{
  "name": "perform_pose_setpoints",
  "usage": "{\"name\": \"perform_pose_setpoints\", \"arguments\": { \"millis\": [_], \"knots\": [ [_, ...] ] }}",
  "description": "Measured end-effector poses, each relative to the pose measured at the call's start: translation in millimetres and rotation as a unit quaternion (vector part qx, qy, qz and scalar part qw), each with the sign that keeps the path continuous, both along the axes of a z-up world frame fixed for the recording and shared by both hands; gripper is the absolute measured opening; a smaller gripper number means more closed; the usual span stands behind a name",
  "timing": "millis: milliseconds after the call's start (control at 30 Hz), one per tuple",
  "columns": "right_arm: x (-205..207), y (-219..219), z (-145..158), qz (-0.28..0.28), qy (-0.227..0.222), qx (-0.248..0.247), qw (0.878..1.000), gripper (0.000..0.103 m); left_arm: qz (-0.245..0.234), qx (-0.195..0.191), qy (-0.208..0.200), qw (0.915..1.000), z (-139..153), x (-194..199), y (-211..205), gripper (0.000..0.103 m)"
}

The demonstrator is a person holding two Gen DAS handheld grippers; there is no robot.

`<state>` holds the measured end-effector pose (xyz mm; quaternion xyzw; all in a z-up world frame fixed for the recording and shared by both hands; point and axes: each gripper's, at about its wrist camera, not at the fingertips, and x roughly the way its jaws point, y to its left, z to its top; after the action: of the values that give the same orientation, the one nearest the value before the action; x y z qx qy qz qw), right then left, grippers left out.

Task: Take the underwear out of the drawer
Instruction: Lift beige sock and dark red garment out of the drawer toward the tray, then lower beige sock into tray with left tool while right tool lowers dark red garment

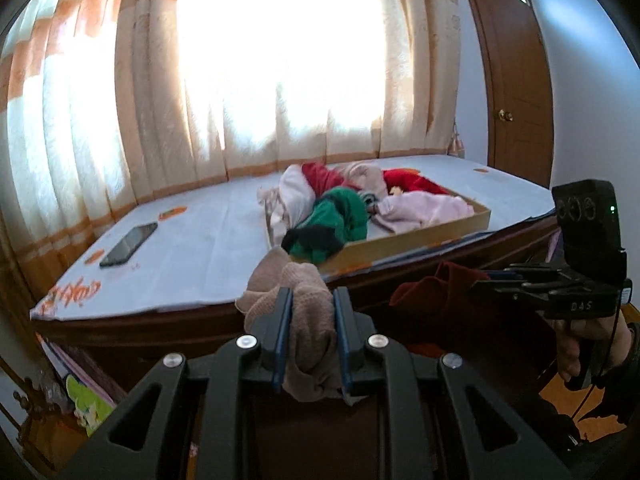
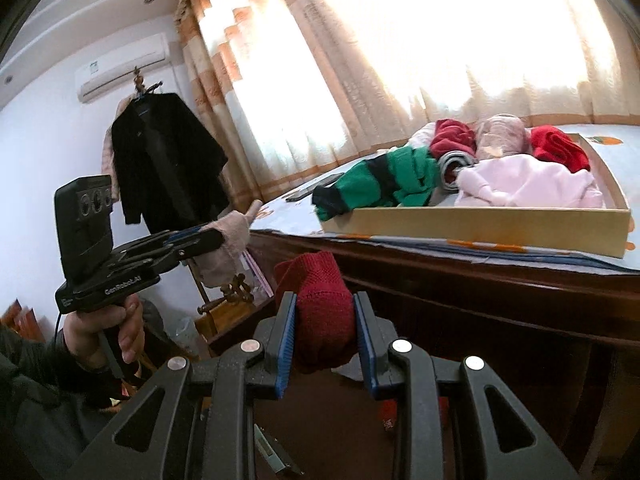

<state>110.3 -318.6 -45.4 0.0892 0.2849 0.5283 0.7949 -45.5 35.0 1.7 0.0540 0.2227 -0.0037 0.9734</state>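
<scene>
Sunlit curtains (image 1: 120, 120) glow behind a dark wooden dresser (image 1: 180, 320) with a pale cover. Going left to right across its top: a phone (image 1: 129, 245), then a shallow cardboard tray (image 1: 420, 236) heaped with garments, green-and-black (image 1: 336, 220), pink (image 1: 424, 208), red (image 1: 412, 184). Below the dresser's front edge, the left gripper (image 1: 312, 316) is clamped on a beige knit piece (image 1: 296, 300), soft and bunched, drooping past the pads. The right gripper (image 2: 325, 320) pinches a dark red ribbed piece (image 2: 316, 292) (equally crumpled). Judging by the pile, several items are already out; these two look lifted but not yet set down. No drawer is clearly visible.
</scene>
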Motion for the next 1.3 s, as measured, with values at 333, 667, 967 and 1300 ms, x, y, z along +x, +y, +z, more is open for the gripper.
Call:
{"name": "perform_pose_setpoints", "arguments": {
  "millis": [333,667,967,1300],
  "knots": [
    [12,-14,33,-0.024,-0.026,0.006,0.999,0.03,-0.034,0.013,-0.008,0.9993,21,25,-17,0.018],
    [35,-24,68,-0.048,-0.056,-0.006,0.997,0.03,-0.063,0.033,-0.013,0.9974,42,58,-38,0.018],
    [67,-34,85,-0.085,-0.056,-0.019,0.995,0.03,-0.09,0.053,-0.012,0.9945,53,97,-63,0.018],
    [104,-47,82,-0.132,-0.035,-0.042,0.99,0.03,-0.109,0.043,0.017,0.9929,51,139,-83,0.018]
  ]
}}
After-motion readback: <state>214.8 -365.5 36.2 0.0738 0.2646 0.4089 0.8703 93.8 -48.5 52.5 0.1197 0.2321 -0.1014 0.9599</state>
